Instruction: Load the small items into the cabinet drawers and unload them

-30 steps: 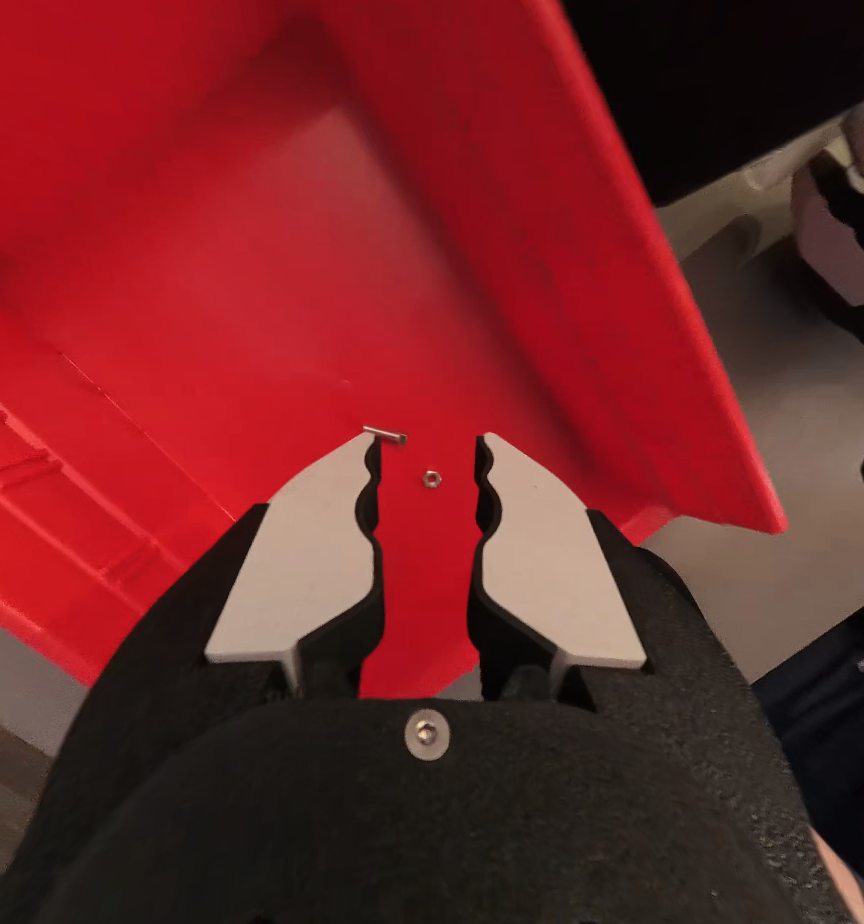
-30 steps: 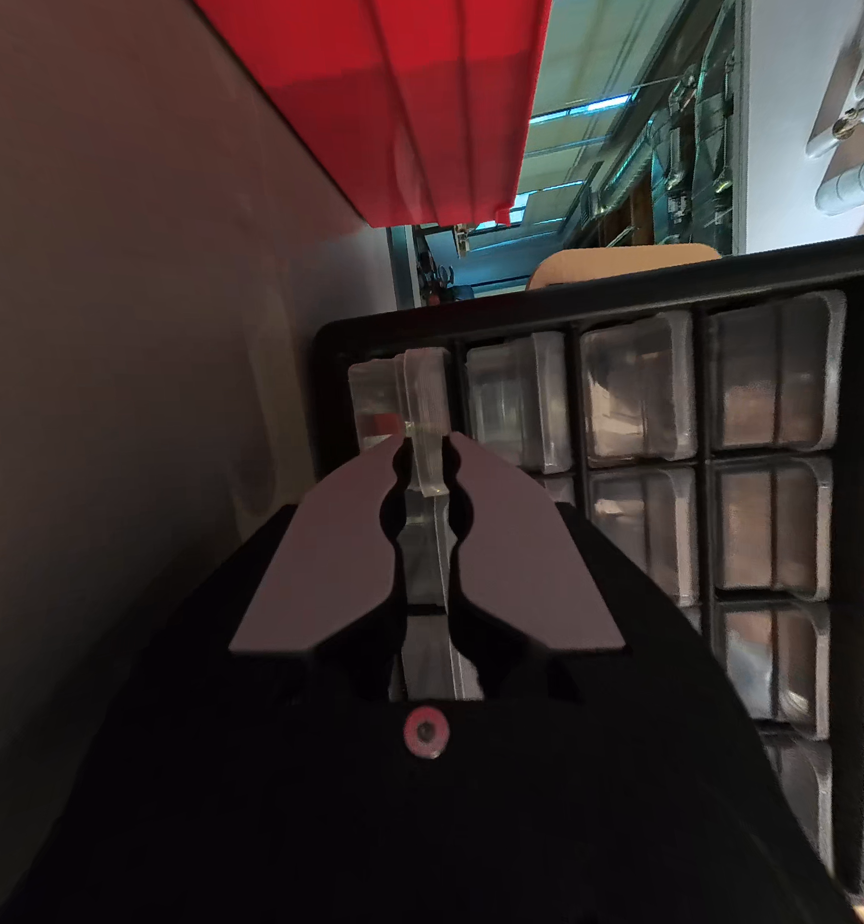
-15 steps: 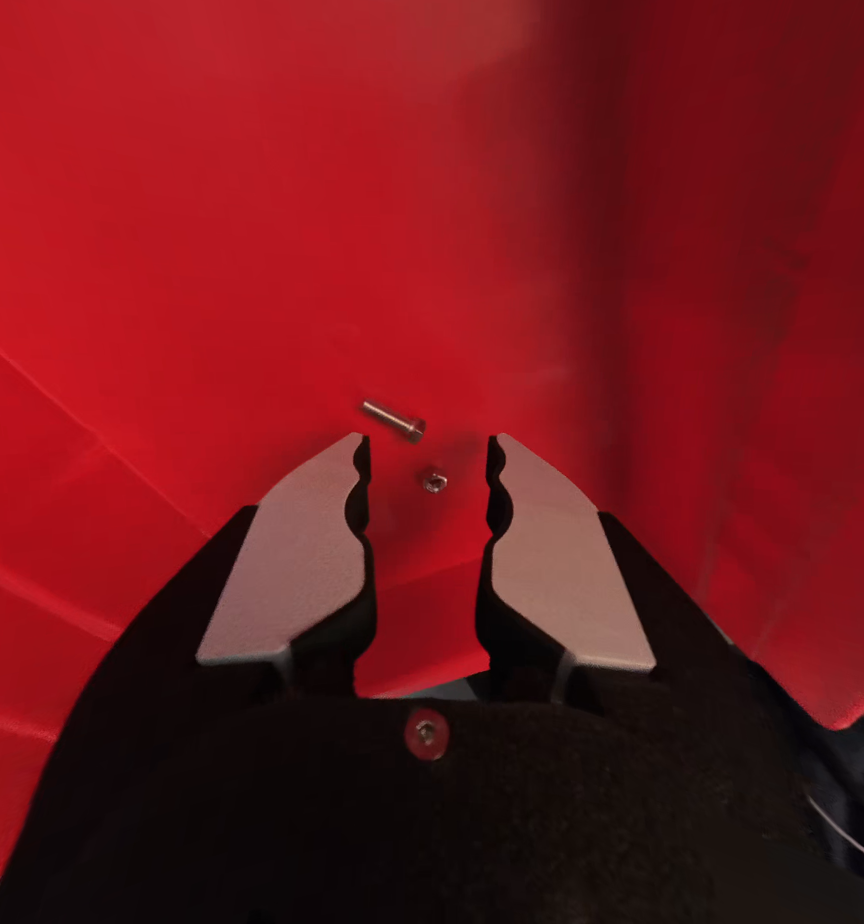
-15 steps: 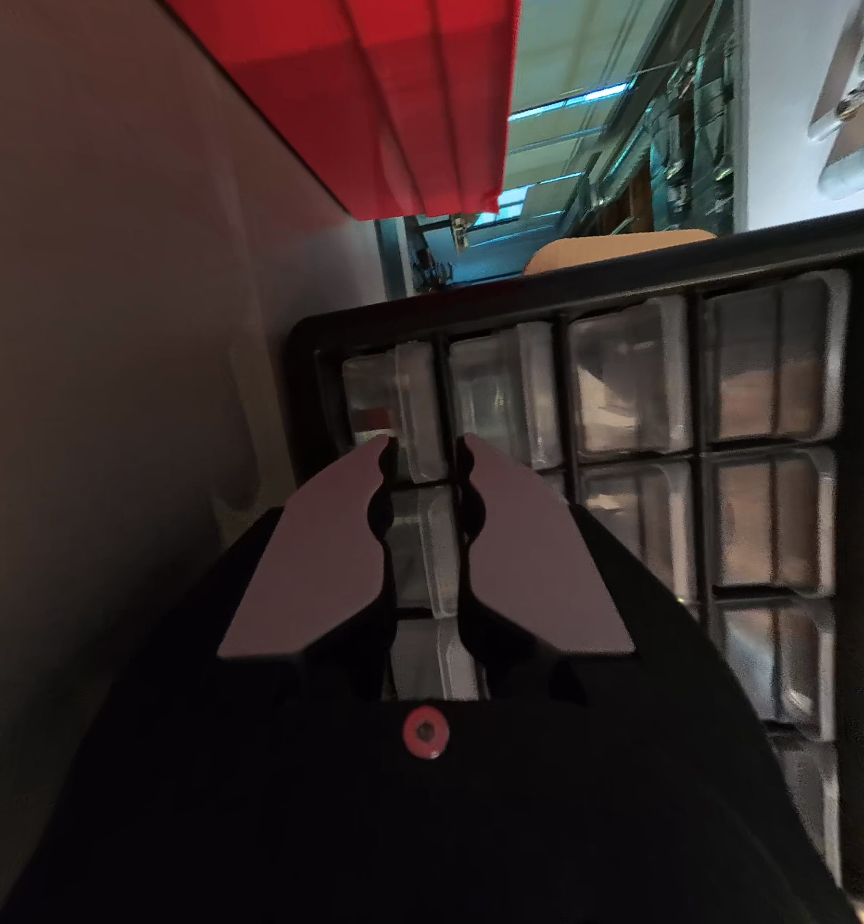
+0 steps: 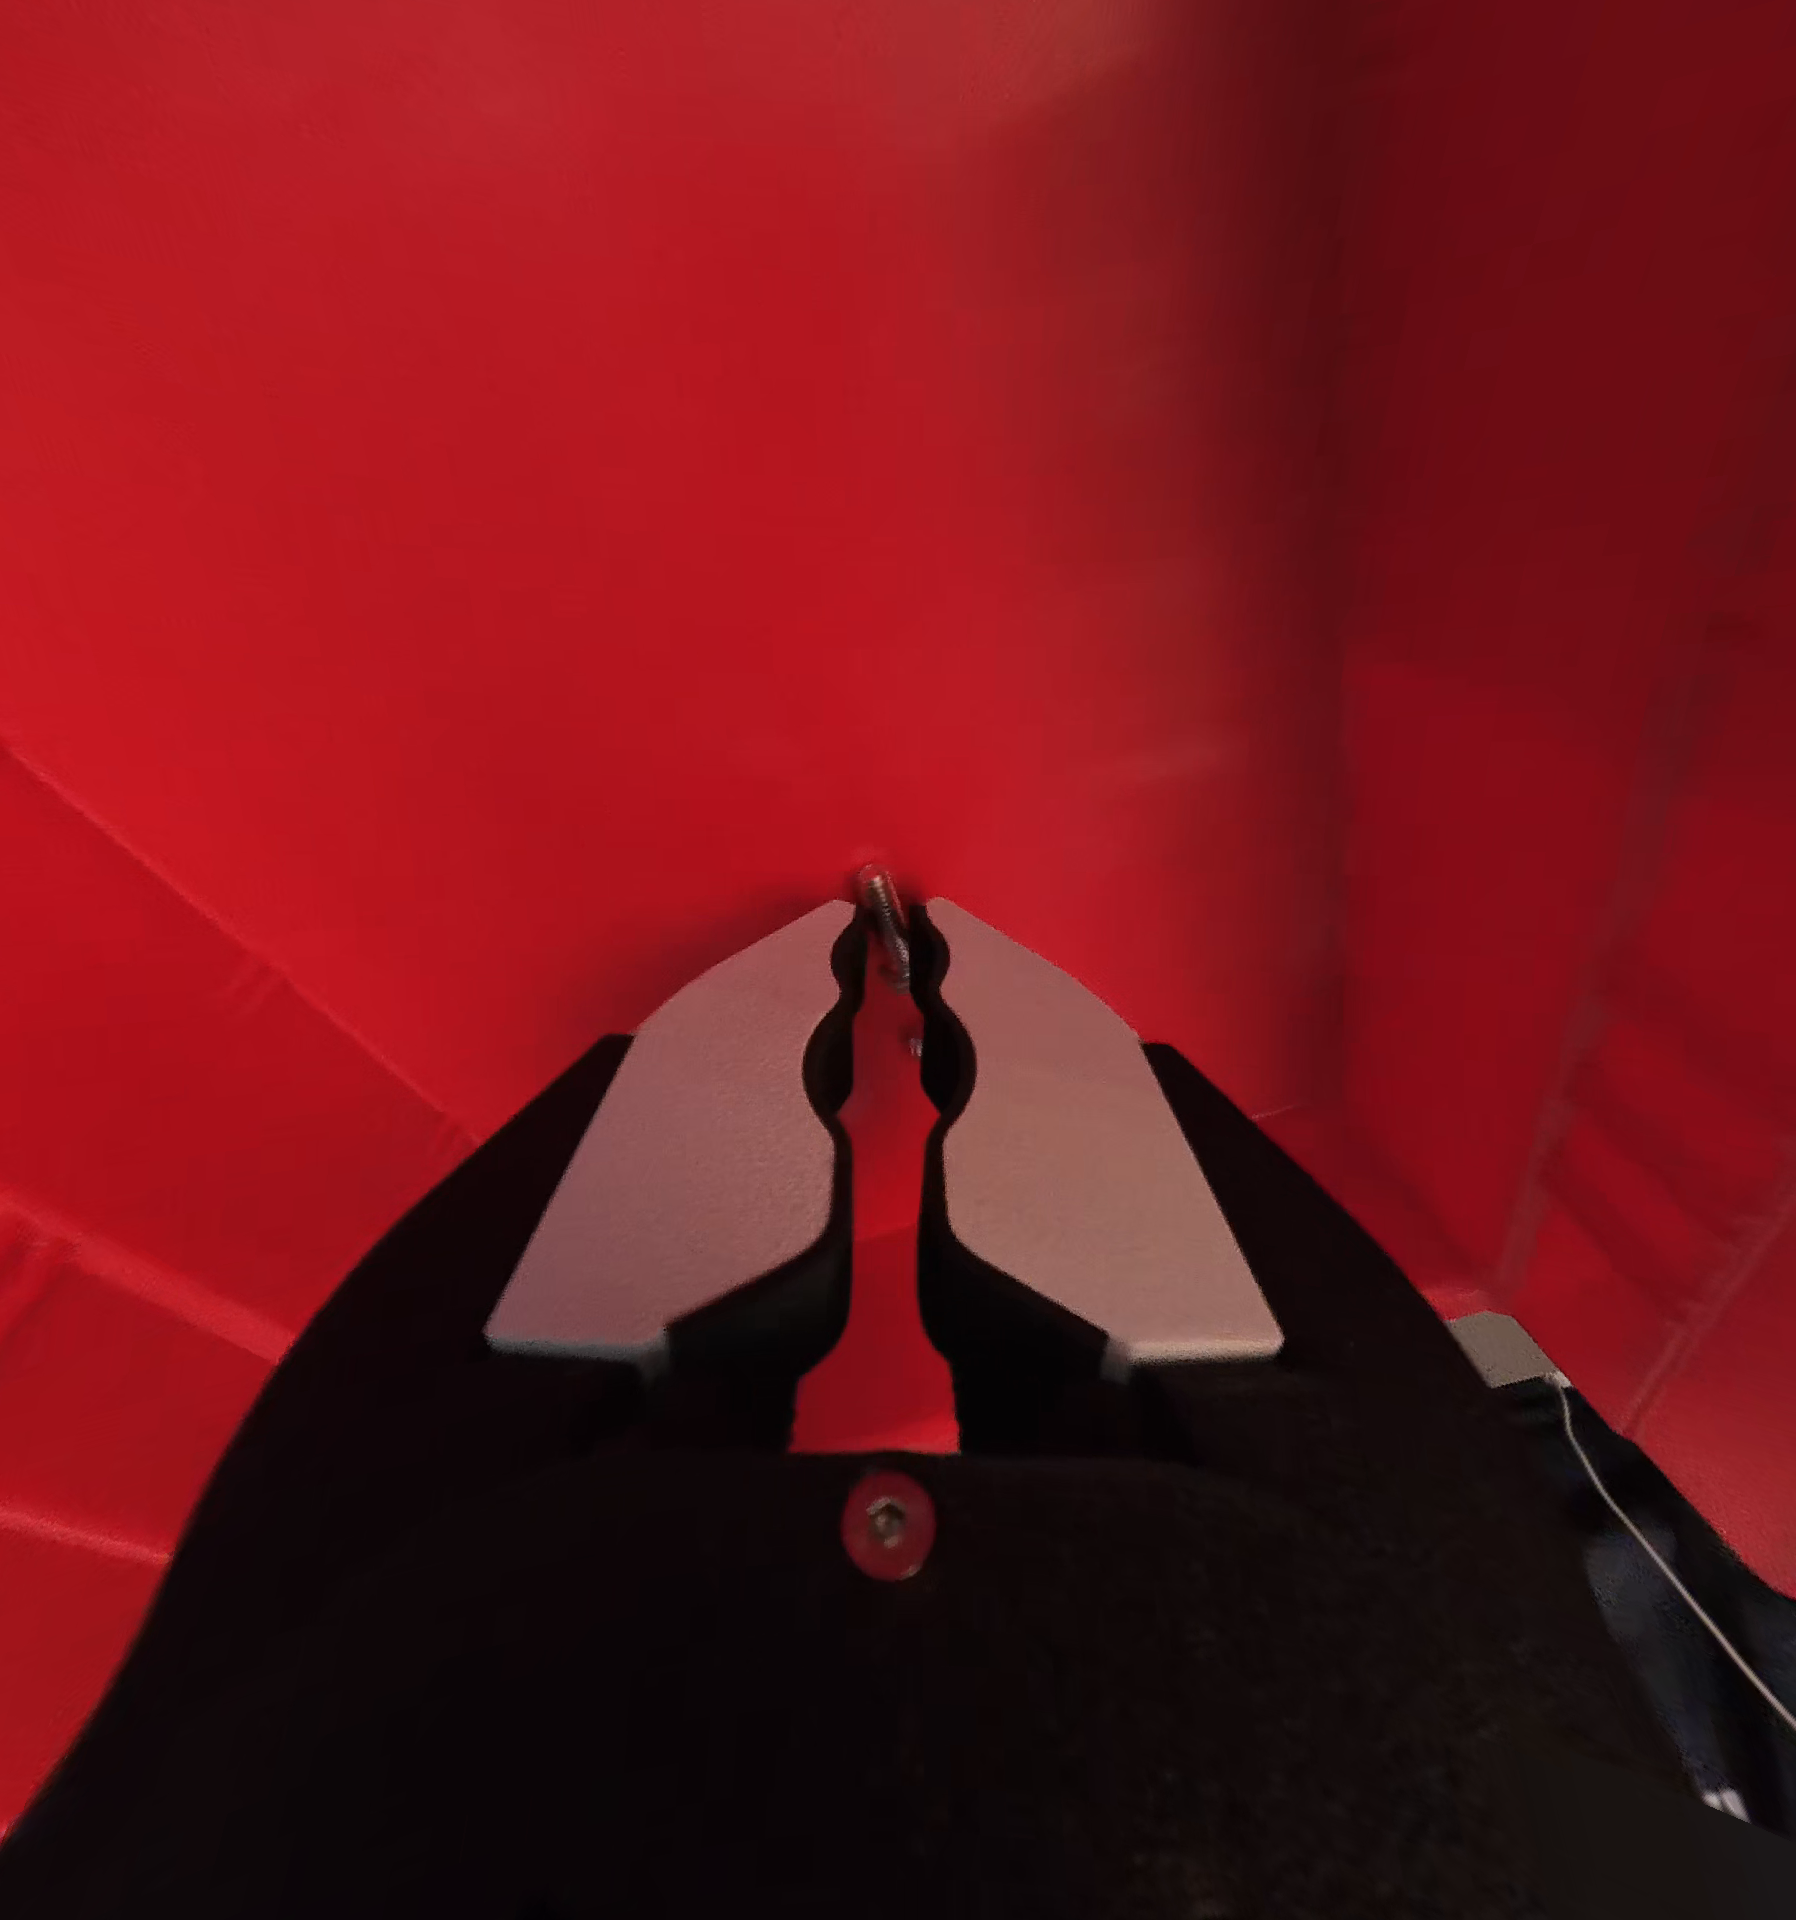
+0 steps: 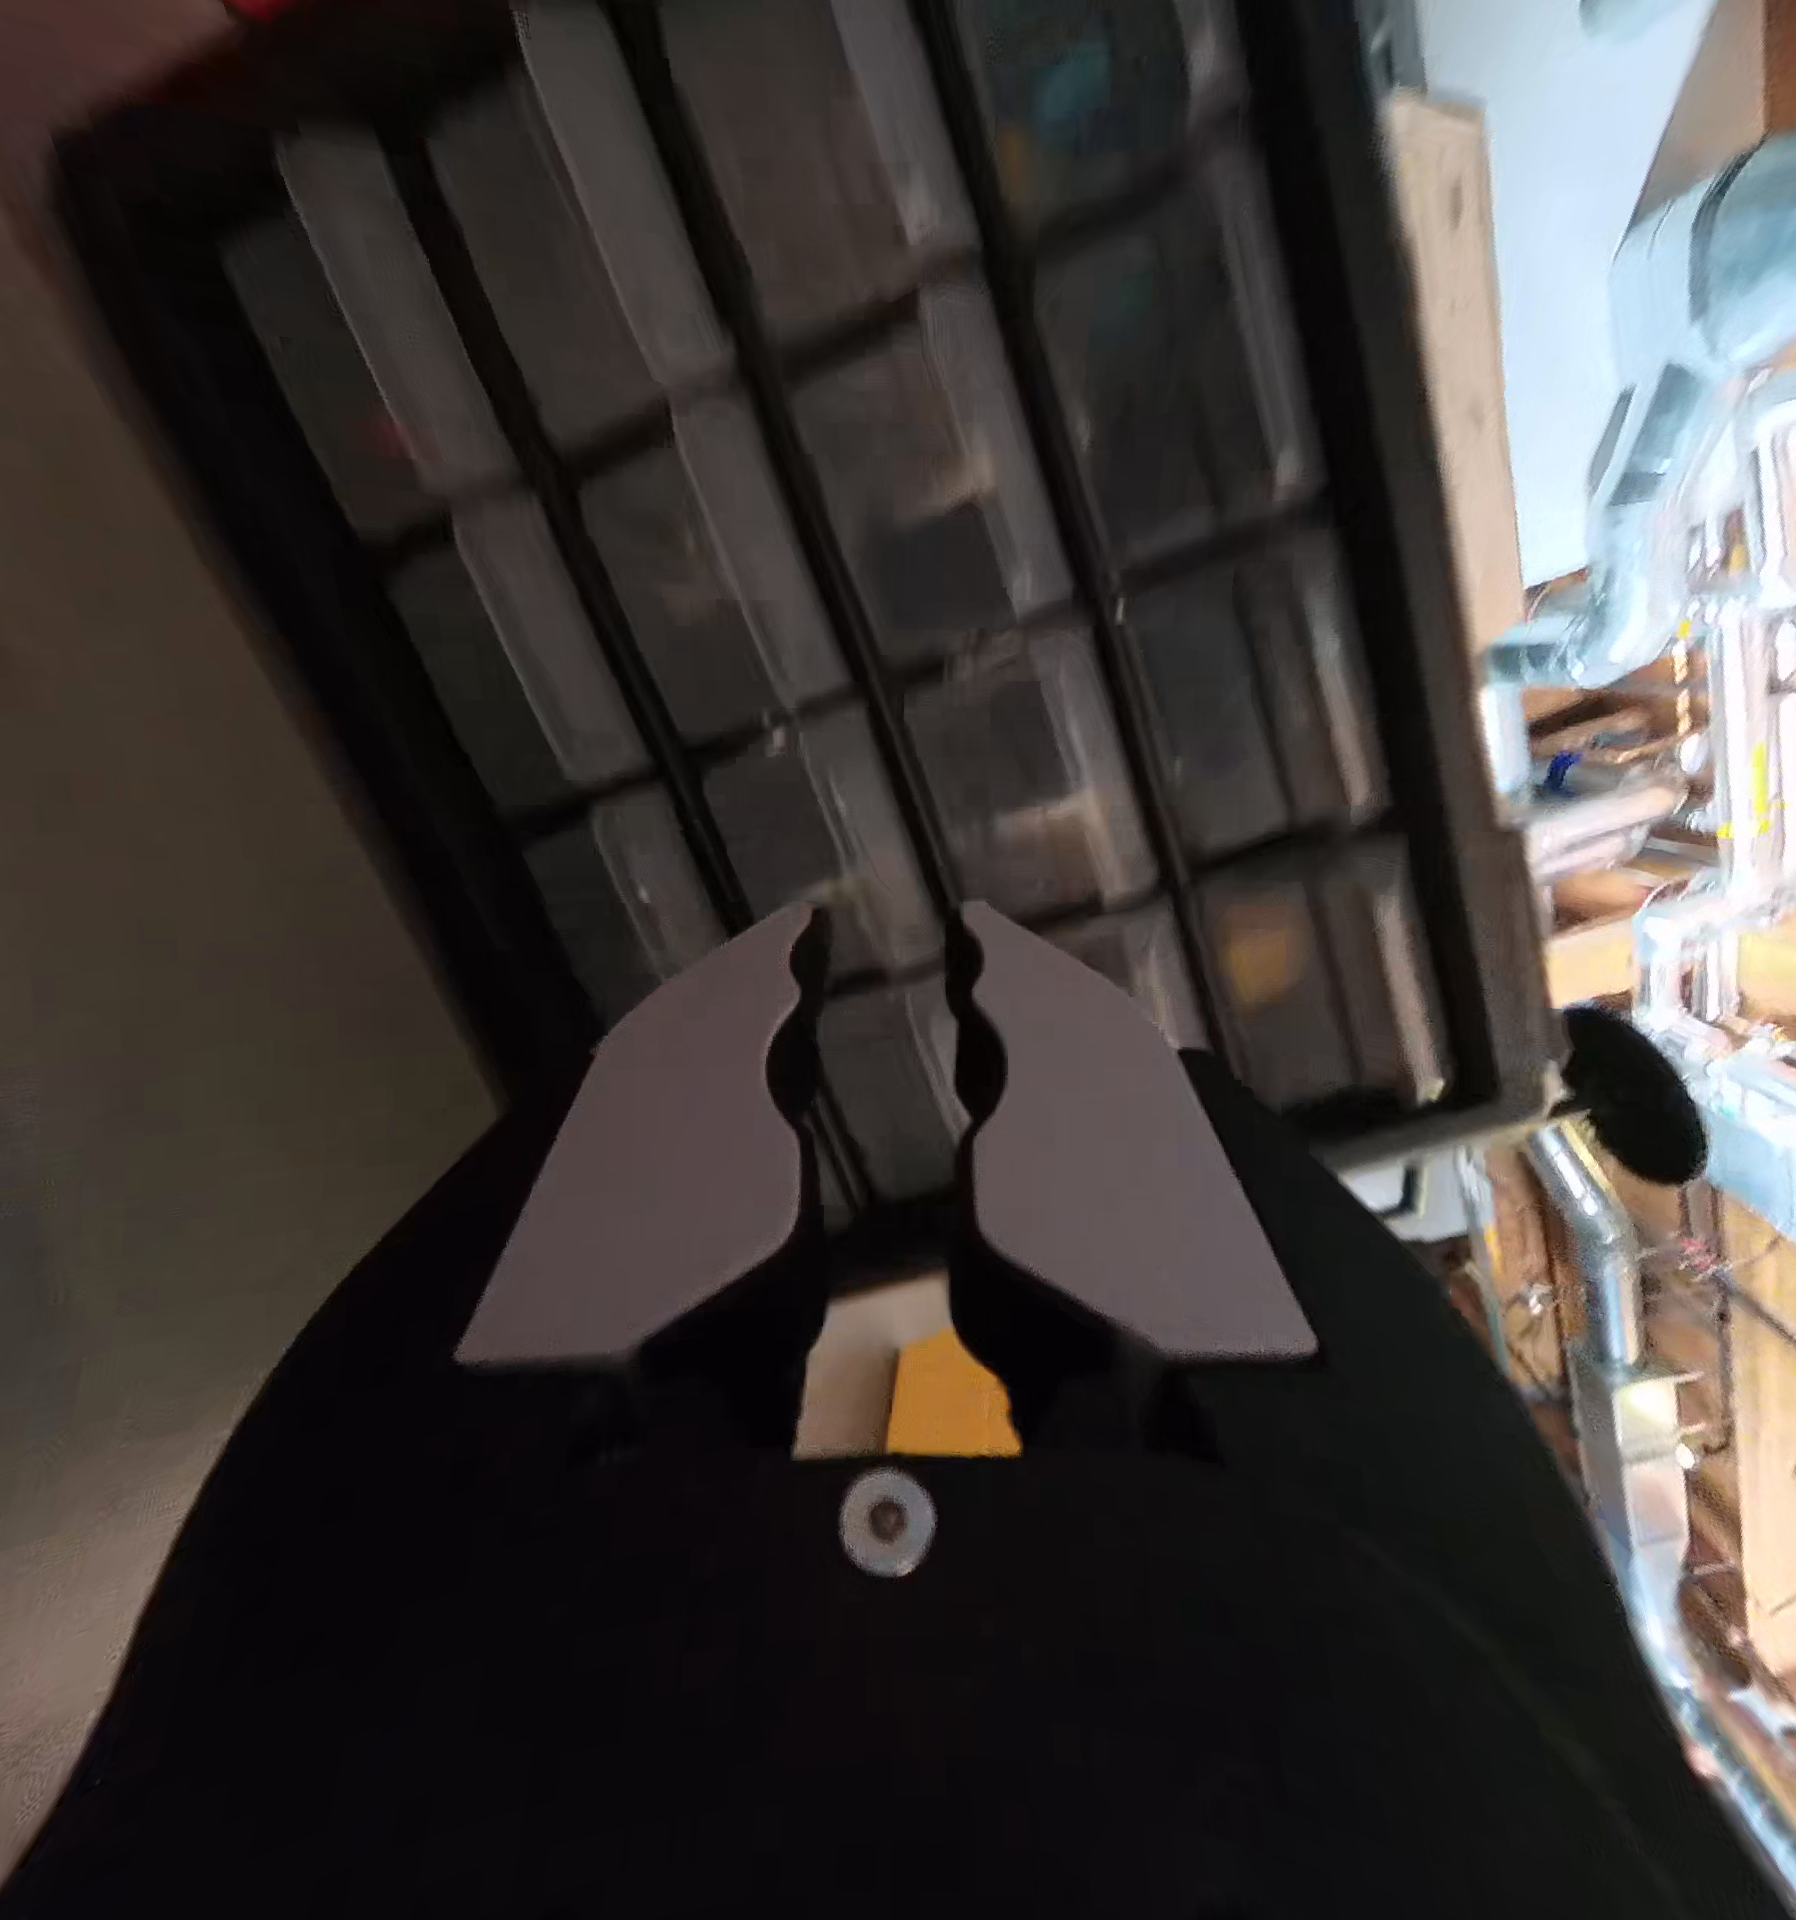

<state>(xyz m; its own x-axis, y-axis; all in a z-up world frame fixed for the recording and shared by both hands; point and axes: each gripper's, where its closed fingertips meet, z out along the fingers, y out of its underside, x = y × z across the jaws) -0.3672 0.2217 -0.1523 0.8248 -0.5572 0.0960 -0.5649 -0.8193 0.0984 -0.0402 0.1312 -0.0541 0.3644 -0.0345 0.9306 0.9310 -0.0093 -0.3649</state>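
red bin (image 5: 665, 520) | screw (image 5: 886, 928) pinched at left hand-held gripper (image 5: 889, 920) tips

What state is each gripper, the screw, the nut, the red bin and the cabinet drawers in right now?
left gripper: shut on the screw, inside the bin.
screw: pinched at the fingertips, one end poking out past them.
nut: loose on the bin floor, between the fingers.
red bin: open.
right gripper: open, empty, facing the cabinet.
cabinet drawers: look closed; the view is blurred.
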